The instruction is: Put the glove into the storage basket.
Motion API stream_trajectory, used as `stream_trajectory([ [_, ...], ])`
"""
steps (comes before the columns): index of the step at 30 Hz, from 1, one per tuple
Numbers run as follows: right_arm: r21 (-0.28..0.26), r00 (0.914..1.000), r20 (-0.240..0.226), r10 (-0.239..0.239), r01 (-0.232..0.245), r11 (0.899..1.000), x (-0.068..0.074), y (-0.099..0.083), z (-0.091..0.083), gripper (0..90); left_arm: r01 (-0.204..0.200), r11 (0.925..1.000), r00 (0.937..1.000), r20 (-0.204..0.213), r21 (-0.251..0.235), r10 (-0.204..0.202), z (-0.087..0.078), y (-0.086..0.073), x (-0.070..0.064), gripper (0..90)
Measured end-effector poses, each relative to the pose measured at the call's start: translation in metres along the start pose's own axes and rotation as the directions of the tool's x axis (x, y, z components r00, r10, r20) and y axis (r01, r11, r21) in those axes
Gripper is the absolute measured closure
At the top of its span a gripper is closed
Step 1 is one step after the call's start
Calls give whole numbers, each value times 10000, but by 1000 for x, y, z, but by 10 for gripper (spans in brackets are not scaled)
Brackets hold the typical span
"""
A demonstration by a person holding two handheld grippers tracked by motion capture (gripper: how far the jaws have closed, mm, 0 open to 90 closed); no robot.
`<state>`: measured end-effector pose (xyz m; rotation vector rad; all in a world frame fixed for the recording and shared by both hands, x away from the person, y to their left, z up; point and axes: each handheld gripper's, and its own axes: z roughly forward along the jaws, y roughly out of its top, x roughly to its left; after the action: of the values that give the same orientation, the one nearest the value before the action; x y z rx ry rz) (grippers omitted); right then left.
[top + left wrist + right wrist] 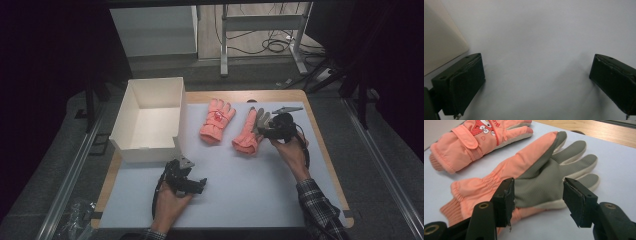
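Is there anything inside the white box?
No, the high view shows the white box with a bare inside, while both gloves lie on the table beside it.

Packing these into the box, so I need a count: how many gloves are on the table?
2. One glove lies just right of the white box; the other glove lies palm-up further right, under the right gripper.

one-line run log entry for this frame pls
right gripper: open, jaws either side of palm-up pink glove with grey palm | left gripper: open, over bare table | second pink glove: untouched | white open box: empty
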<state>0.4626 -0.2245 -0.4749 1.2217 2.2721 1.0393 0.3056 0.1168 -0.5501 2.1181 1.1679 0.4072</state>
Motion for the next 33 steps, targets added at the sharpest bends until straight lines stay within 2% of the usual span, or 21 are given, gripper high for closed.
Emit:
stream_trajectory([
  [3,151,10000,79,-4,3,9999,1,4,11,422,-1,10000,10000,4,4,1,0,0,0,0],
  [4,202,9999,145,-24,21,9998,1,7,18,397,-3,10000,10000,6,5,3,0,0,0,0],
  [7,264,9997,246,33,-39,9996,0,9,26,364,3,10000,10000,5,-14,-3,0,0,0,0],
  [10,789,9989,450,-115,79,9969,-2,10,39,333,1,10000,10000,9,-11,-1,0,0,0,0],
  [11,1054,9993,378,-80,40,9944,-3,10,44,332,3,10000,10000,5,-15,-3,0,0,0,0],
  [13,1244,9993,139,338,-353,9916,-6,9,50,345,0,10000,10000,7,-14,0,0,0,0,0],
  [15,1449,9980,122,624,-635,9874,-6,9,53,387,-4,10000,10000,6,-11,4,0,0,0,0],
  [18,1584,9978,230,623,-652,9852,-2,8,54,532,-1,10000,10000,4,-11,1,0,0,0,0],
  [20,1583,9984,299,489,-530,9860,-1,7,53,630,-2,10000,10000,4,-11,2,0,0,0,0],
  [23,1574,9990,419,177,-241,9872,0,6,51,727,-1,10000,10000,6,-10,1,0,0,0,0],
  [27,1502,9981,612,26,-117,9886,2,7,48,811,0,10000,10000,6,-13,0,0,0,0,0],
  [33,1283,9995,210,253,-278,9914,1,8,37,835,-1,10000,10000,6,-11,1,0,0,0,0],
])
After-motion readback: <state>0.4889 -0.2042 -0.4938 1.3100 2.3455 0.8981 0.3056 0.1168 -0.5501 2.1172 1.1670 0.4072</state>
